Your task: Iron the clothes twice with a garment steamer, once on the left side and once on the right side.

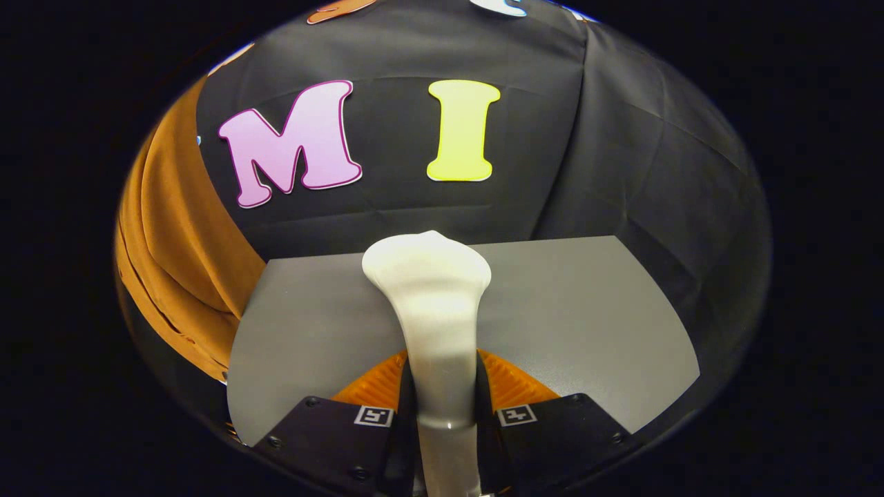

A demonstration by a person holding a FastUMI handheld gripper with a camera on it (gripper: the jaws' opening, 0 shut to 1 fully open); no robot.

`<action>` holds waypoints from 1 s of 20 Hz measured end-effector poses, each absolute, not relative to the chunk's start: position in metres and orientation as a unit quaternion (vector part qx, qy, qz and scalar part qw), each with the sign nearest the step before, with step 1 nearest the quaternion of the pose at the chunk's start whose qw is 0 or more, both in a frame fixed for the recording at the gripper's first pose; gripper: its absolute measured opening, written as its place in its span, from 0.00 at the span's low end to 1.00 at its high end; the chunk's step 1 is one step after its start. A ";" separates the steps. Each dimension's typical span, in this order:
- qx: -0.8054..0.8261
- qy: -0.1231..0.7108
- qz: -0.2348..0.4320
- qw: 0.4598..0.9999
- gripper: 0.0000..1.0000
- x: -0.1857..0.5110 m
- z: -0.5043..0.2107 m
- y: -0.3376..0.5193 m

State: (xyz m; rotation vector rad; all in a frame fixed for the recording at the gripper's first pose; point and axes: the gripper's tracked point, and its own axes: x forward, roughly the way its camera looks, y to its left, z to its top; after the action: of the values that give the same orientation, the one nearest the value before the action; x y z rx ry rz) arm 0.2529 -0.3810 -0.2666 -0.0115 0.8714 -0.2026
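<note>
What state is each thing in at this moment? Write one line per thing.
Steamer: held upright between the jaws, head pointing away over the table.
Gripper: shut on the steamer's handle.
Garment: orange, hanging in folds beside the table, apart from the steamer.
Table: grey, bare beyond the steamer.

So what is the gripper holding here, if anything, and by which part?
The gripper is shut on the garment steamer, both fingers pressing its narrow handle; the wide head sticks out ahead of them, above the grey table.
</note>
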 end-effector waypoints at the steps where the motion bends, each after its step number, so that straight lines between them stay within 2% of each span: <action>1: -0.006 0.414 -0.099 0.905 0.39 0.253 -0.261 -0.380; 10: -0.030 0.322 -0.104 0.940 0.39 0.226 -0.184 -0.359; 20: -0.030 0.277 -0.110 0.954 0.39 0.182 -0.136 -0.266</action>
State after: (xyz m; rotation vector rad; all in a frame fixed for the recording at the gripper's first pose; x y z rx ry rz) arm 0.1818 -0.2663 -0.1359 -0.0607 0.5630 -0.2243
